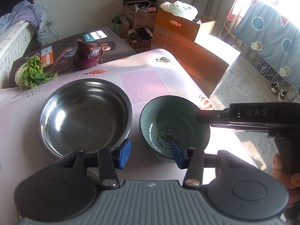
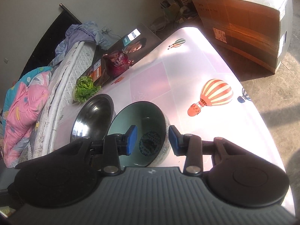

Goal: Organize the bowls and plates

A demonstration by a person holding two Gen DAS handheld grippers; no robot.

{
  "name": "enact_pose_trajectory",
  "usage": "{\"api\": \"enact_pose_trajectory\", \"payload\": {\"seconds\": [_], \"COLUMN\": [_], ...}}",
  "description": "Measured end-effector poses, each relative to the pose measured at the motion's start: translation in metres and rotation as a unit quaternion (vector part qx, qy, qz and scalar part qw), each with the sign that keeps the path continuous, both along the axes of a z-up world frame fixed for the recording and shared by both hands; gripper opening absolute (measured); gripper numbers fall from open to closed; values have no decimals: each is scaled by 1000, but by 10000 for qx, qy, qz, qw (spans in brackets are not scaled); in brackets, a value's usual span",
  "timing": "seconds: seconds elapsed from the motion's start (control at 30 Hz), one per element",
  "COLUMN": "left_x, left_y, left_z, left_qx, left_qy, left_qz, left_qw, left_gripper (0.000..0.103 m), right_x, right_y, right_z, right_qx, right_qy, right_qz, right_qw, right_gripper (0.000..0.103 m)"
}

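Observation:
A steel bowl [image 1: 84, 116] and a green ceramic bowl [image 1: 174, 127] stand side by side on the table, both empty. In the left wrist view my left gripper [image 1: 151, 153] is open. One of its blue pads is by the steel bowl's near right rim and the other is inside the green bowl, so the green bowl's near left wall lies between them, untouched. My right gripper [image 2: 152, 140] is open too and straddles the green bowl's [image 2: 138, 123] right wall, one pad inside, one outside. The right gripper [image 1: 199, 116] reaches in over that rim.
A red onion [image 1: 88, 55] and a lettuce [image 1: 31, 73] lie on a printed box [image 1: 61, 50] behind the steel bowl. The balloon-patterned tablecloth [image 2: 215, 71] ends in an edge on the right. Cardboard boxes [image 1: 174, 31] stand beyond it, and a bed [image 2: 28, 103] lies at left.

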State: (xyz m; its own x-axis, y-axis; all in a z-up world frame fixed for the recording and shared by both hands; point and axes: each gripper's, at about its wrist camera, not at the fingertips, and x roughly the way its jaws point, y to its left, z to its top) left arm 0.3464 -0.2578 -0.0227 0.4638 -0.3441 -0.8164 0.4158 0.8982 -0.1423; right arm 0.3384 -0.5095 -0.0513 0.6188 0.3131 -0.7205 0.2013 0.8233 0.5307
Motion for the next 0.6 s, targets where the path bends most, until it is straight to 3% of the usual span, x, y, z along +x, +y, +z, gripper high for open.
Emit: {"api": "enact_pose_trajectory", "payload": {"seconds": [0.13, 0.3, 0.37, 0.6], "left_x": [7, 11, 12, 11], "left_y": [-1, -2, -3, -6], "left_z": [-9, -17, -18, -18], "left_qx": [-4, -66, -96, -62], "left_qy": [112, 218, 253, 290], "left_qz": [96, 136, 142, 228], "left_qw": [9999, 9996, 9995, 9993], "left_gripper": [33, 29, 23, 21], "right_x": [10, 19, 22, 21], "right_y": [-2, -2, -1, -3], "right_z": [-15, -24, -27, -29], "right_qx": [76, 100, 66, 43], "right_qy": [101, 159, 191, 263], "right_qz": [-80, -34, -9, 52], "right_qw": [9999, 9998, 9998, 9996], "right_gripper": [30, 26, 23, 13]}}
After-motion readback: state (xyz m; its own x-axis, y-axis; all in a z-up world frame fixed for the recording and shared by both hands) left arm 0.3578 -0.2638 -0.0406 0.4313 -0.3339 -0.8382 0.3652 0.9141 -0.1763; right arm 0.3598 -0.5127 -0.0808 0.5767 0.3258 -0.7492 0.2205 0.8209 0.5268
